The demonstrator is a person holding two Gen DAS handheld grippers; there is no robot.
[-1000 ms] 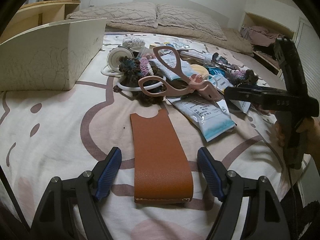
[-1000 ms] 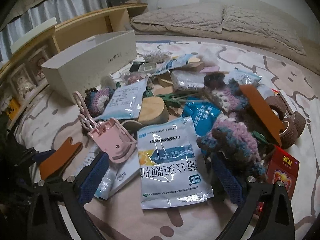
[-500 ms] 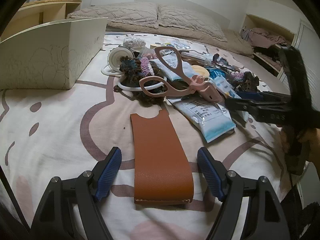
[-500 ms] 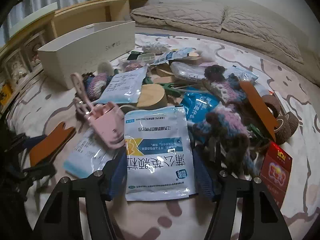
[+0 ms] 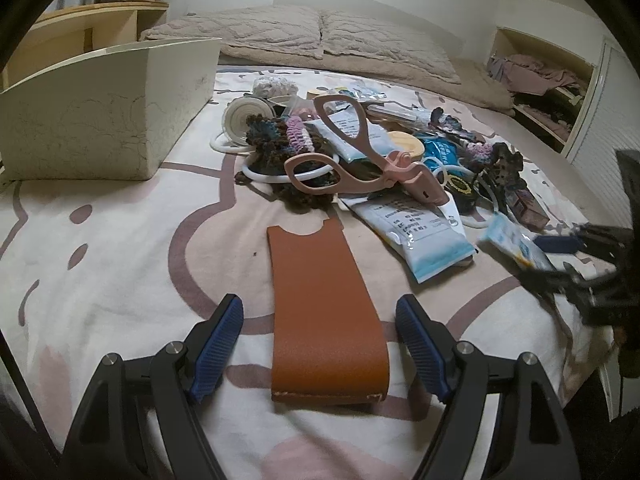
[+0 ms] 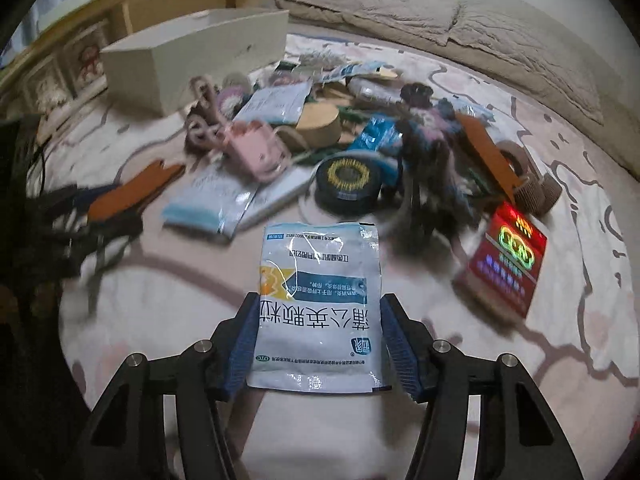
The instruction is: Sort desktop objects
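My left gripper (image 5: 319,346) is open, its blue pads on either side of a brown leather sleeve (image 5: 322,314) that lies flat on the bedspread; the pads do not touch it. My right gripper (image 6: 318,342) is shut on a white and blue medicine sachet (image 6: 318,304) and holds it clear of the pile. In the left wrist view the right gripper (image 5: 568,264) shows at the far right with the sachet (image 5: 514,246) in it. The pile holds pink scissors (image 5: 362,168), crochet pieces (image 5: 280,148) and more sachets (image 5: 420,232).
A white open box (image 5: 100,112) stands at the left on the bed, also in the right wrist view (image 6: 192,60). A red carton (image 6: 506,258), a black round tin (image 6: 346,182), a second brown sleeve (image 6: 486,152) and cardboard rolls (image 6: 536,192) lie around the pile. Pillows (image 5: 320,36) lie behind.
My right gripper has shut on the sachet and pulled it back out of the pile, uncovering the black tin. The left gripper has stayed open over the brown sleeve.
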